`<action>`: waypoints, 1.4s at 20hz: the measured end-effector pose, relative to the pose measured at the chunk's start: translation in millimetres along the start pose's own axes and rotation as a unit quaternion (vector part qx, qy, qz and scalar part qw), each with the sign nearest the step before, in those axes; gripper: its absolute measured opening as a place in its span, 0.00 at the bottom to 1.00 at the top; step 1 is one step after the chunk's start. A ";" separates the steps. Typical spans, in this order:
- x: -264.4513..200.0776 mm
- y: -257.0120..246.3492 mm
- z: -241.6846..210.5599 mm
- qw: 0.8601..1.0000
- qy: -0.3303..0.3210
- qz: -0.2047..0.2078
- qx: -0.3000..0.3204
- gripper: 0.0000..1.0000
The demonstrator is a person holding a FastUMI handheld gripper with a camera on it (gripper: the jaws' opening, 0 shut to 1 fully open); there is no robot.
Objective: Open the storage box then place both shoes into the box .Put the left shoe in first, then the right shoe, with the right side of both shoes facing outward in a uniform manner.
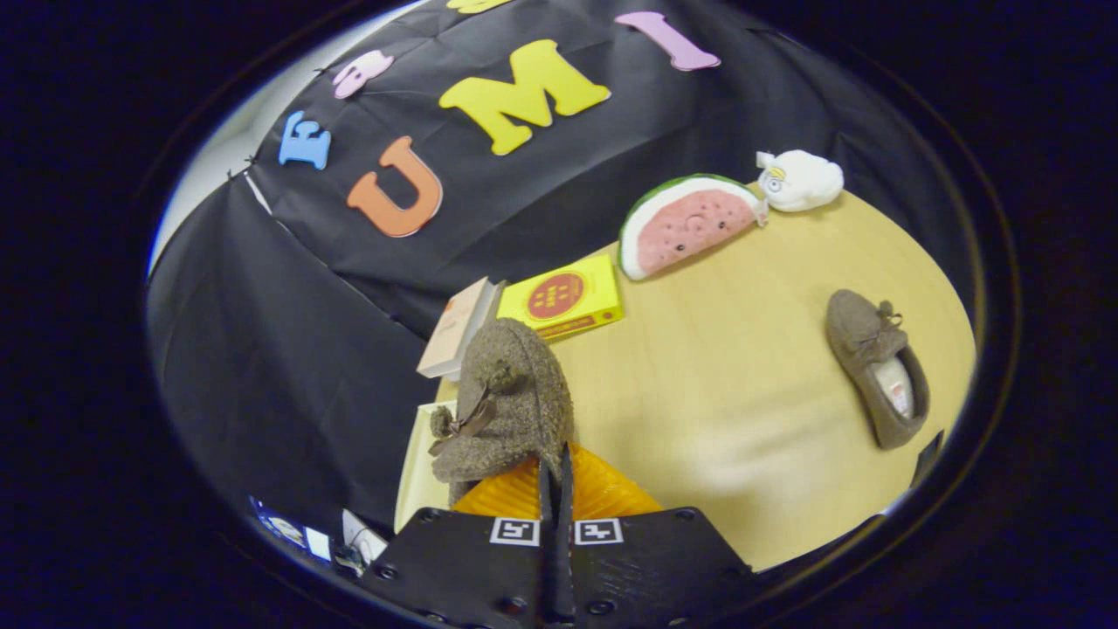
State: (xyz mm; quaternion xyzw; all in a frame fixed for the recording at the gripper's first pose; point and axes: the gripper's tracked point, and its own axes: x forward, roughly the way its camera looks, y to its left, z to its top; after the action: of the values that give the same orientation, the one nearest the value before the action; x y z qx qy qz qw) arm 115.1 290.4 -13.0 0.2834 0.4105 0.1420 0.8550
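My gripper (555,465) is shut on the rim of a brown woolly shoe (507,393) with a small bow. The shoe hangs tilted just ahead of the fingers, toe pointing away from me. Under and beside it shows a pale cream edge (417,472), which may be the storage box; I cannot tell whether it stands open. The second brown shoe (876,367) lies flat on the wooden table (725,384), far off to the right of the fingers, with a pale insole showing.
Beyond the held shoe stand a beige book (456,328) and a yellow box (563,297) against the cloth wall. Further back lie a watermelon-slice plush (686,223) and a white plush (799,179). Bare tabletop spreads between the two shoes.
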 end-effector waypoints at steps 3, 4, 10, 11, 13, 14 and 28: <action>20.8 63.2 -16.8 0.999 0.012 0.022 0.032 0.00; 32.2 78.5 -23.4 0.999 0.019 0.025 0.043 0.00; 93.1 116.7 -72.3 0.996 0.047 -0.009 0.073 0.00; 102.0 118.4 -81.2 0.996 0.051 -0.016 0.072 0.00; 116.2 117.7 -95.9 0.995 0.057 -0.029 0.072 0.00; 122.5 118.0 -102.8 0.995 0.061 -0.035 0.078 0.00; 148.3 116.5 -133.1 0.992 0.107 -0.054 0.028 0.55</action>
State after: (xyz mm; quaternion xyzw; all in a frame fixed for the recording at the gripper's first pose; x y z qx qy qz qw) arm 102.1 502.9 -102.0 0.2681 0.5181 0.1138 0.8042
